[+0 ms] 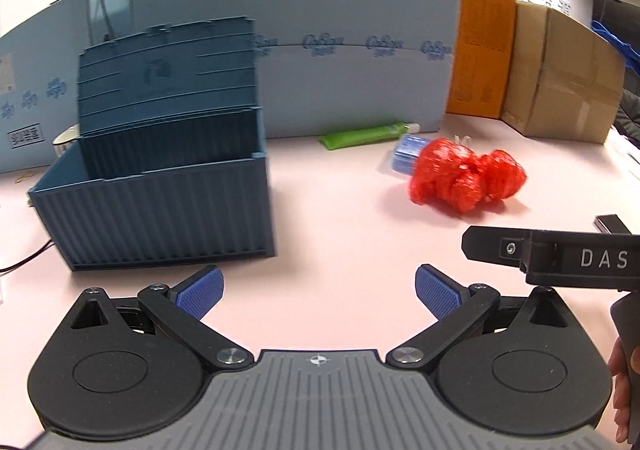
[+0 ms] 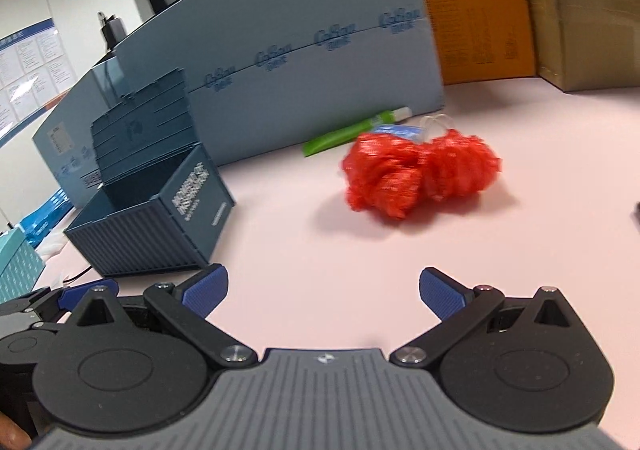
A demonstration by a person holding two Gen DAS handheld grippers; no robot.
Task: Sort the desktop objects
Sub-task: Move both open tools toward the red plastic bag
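Both your grippers — left gripper (image 1: 318, 292) and right gripper (image 2: 322, 292) — are wide and empty. The red mesh bundle (image 2: 420, 178) lies right of the blue box (image 1: 160, 190). It is soft — it may slip or snag.

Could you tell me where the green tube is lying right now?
The green plastic tube lies at the foot of the light-blue partition, just behind the red mesh bundle.
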